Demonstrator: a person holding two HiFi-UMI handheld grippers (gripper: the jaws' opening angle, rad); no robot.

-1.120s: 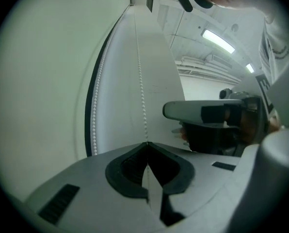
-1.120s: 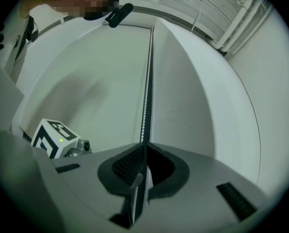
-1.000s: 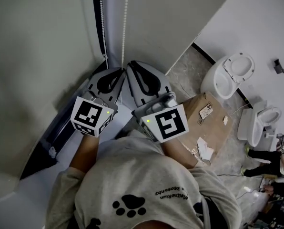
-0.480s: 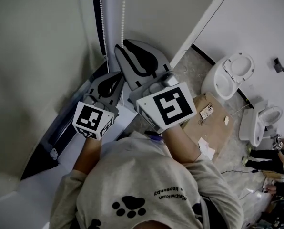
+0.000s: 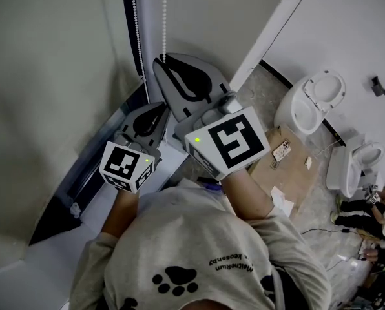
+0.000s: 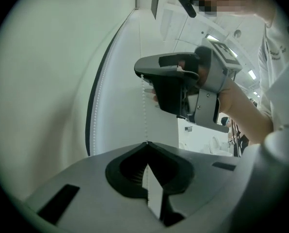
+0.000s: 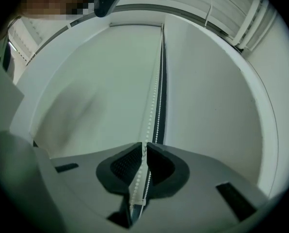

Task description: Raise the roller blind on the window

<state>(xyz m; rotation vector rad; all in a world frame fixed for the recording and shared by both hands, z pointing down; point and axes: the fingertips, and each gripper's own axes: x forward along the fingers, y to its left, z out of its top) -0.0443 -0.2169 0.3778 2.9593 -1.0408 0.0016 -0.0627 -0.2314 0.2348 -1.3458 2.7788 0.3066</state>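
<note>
A: There was the left gripper [image 6: 146,143], fingers clamped hard on the white beaded pull chain [image 7: 151,111]. They were closed right down on one strand, no daylight between them.

B: Yes, and that strand ran straight up from those fingers to the tip of the right gripper [image 7: 145,144], which sat higher on the chain.

A: What were the right fingers doing?

B: They had just been closing, but they stood a touch apart. The chain passed through the narrow gap between them, and I couldn't see the pads pressing on it. A second strand hung just beyond those fingers, against a dark strip [image 7: 162,72].

A: And the pale grey roller blind [image 5: 50,76]?

B: Down over the window, spreading out to the left of both sets of fingers and reaching well below them.

A: Anything else around?

B: Well off to the right of the fingers, down on the floor, were two white ceramic toilets [image 5: 309,102] and a flat brown cardboard sheet [image 5: 292,166].
</note>
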